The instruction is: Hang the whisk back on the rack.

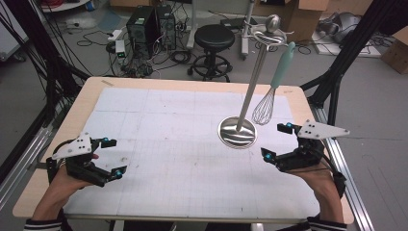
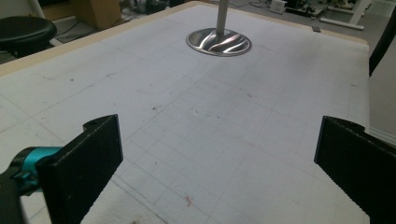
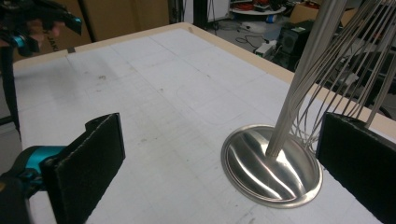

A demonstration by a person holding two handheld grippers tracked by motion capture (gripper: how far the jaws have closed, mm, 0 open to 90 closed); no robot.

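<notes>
- High view: a whisk (image 1: 269, 91) with a pale green handle hangs from a hook at the top of a steel stand (image 1: 237, 132), whose round base sits on the white mat (image 1: 159, 144) at the table's right half. The wire head hangs free just beside the pole, above the base's far right edge. The right gripper (image 1: 277, 141) is near the base, just to its right, jaws wide with nothing between them. The left gripper (image 1: 113, 157) rests low at the mat's left edge, well apart from the stand, jaws also wide and empty.
- Left gripper view: both black jaws stand far apart over bare mat; the stand's base (image 2: 219, 42) and the foot of its pole lie far off ahead.
- Right gripper view: the jaws frame the base (image 3: 272, 164) and the pole rising from it; the whisk's wires (image 3: 355, 65) fan down at upper right, close to the right-hand jaw. Whether that jaw touches the wires is hard to tell; probably not.
- Judgement: the work seems to concern the hanging whisk. If it has to come off, the handle is a firmer hold than the springy wires; lift until the loop clears the hook before pulling away. The left gripper could steady the base so the stand does not tip.
</notes>
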